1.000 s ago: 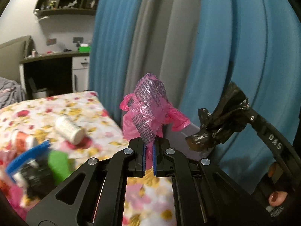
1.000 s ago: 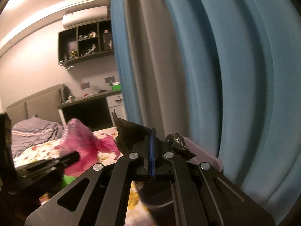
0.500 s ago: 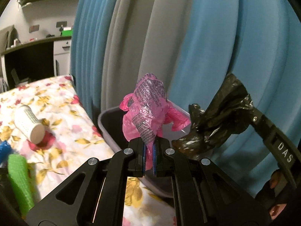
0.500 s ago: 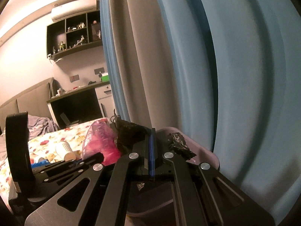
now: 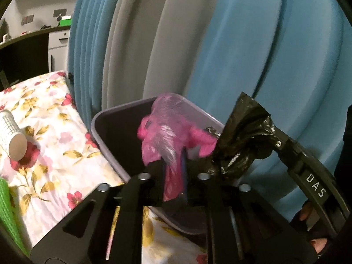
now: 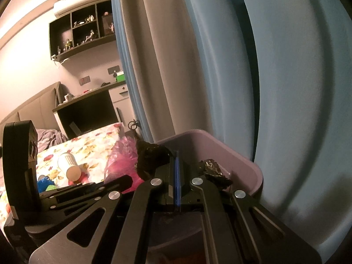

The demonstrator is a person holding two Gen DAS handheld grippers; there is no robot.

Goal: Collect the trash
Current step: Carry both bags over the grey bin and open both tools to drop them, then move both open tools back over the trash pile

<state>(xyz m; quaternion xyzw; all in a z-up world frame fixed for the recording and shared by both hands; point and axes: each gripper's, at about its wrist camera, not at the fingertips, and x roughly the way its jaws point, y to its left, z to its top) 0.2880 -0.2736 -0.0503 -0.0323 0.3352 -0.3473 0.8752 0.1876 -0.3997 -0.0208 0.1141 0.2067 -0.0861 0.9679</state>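
Observation:
A crumpled pink plastic bag (image 5: 167,129) hangs over the mouth of a grey-purple bin (image 5: 99,118). Its tail still lies between the jaws of my left gripper (image 5: 173,165), which are opening; a gap shows beside the blue pad and the bag is blurred. Just to the right, my right gripper (image 6: 176,154) is shut on a crumpled black plastic bag (image 5: 242,136), which it also holds above the bin. In the right wrist view the black bag (image 6: 149,156) bulges on both sides of the shut jaws. There the pink bag (image 6: 121,160) sits to their left, over the bin's wall (image 6: 242,154).
The bin stands between a bed with a floral sheet (image 5: 44,132) and blue-grey curtains (image 5: 242,44). A white roll (image 5: 11,136) and a green item (image 5: 6,209) lie on the bed. A desk (image 6: 88,96) and wall shelves (image 6: 83,33) are far left. Fingers of a hand (image 5: 308,215) show at lower right.
Both grippers have come forward and down over the bin, which now fills the lower middle. The left jaws have parted, and the pink bag has tilted and blurred. The right grip is unchanged.

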